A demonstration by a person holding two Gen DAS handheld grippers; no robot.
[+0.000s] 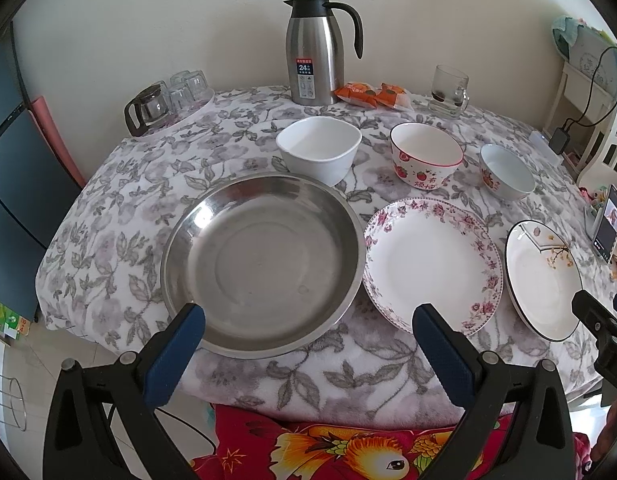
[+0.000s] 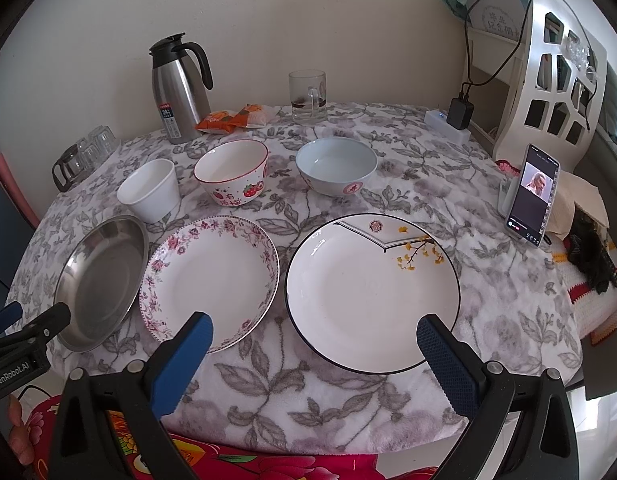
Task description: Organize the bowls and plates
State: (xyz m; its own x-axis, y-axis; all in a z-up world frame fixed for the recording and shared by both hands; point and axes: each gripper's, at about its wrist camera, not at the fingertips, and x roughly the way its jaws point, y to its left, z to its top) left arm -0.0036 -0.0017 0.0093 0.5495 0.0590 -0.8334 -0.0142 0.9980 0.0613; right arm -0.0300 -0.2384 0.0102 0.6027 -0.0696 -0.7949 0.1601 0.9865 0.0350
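Note:
On the flowered table a steel dish (image 1: 264, 256) (image 2: 102, 280), a pink-flowered plate (image 1: 432, 260) (image 2: 212, 280) and a black-rimmed plate (image 1: 542, 276) (image 2: 372, 288) lie in a front row. Behind them stand a white square bowl (image 1: 318, 148) (image 2: 150, 190), a strawberry bowl (image 1: 426, 156) (image 2: 232, 172) and a pale blue bowl (image 1: 506, 172) (image 2: 336, 166). My left gripper (image 1: 308, 312) is open and empty at the steel dish's near rim. My right gripper (image 2: 316, 322) is open and empty at the black-rimmed plate's near edge.
A steel thermos jug (image 1: 316, 48) (image 2: 178, 88), orange snack packs (image 1: 372, 94) (image 2: 232, 118) and a glass mug (image 1: 448, 88) (image 2: 308, 96) stand at the back. A tray of glasses (image 1: 168, 100) is back left. A phone (image 2: 532, 196) stands at the right.

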